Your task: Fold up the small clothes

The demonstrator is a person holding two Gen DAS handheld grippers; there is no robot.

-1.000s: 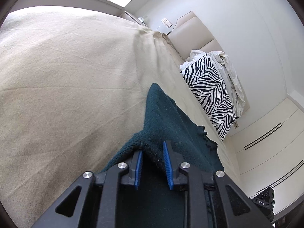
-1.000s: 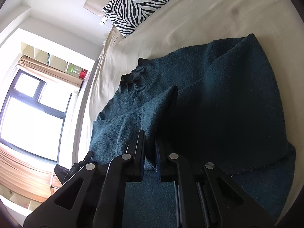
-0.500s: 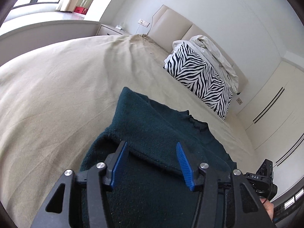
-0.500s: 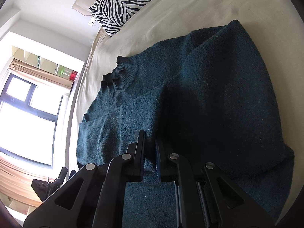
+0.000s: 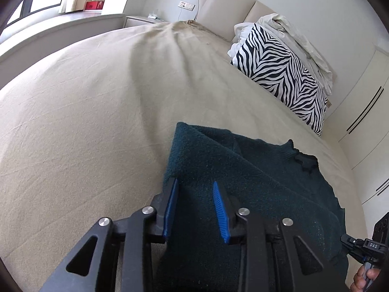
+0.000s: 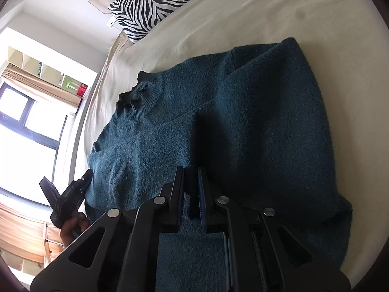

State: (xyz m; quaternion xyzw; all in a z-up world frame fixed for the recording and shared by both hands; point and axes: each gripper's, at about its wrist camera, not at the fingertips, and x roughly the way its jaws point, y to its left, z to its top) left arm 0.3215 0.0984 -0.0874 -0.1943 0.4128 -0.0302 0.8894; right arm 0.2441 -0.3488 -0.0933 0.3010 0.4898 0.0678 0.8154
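A dark teal knit sweater lies flat on the beige bed, its sleeves folded in over the body and its ribbed collar toward the headboard. My left gripper is open and empty, its blue pads just above the sweater's left folded edge. My right gripper is shut on a fold of the sweater, pinching a ridge of knit low over the body. The left gripper also shows in the right wrist view, at the sweater's far edge.
A zebra-striped pillow and crumpled white bedding lie at the headboard. A nightstand and window ledge stand beyond the bed. White wardrobe doors line the right wall. Bare beige sheet stretches left of the sweater.
My left gripper let go of the sleeve fold, opened wide, then narrowed a little and drew back over the sweater's left edge. My right gripper kept its pinch and lowered its fold.
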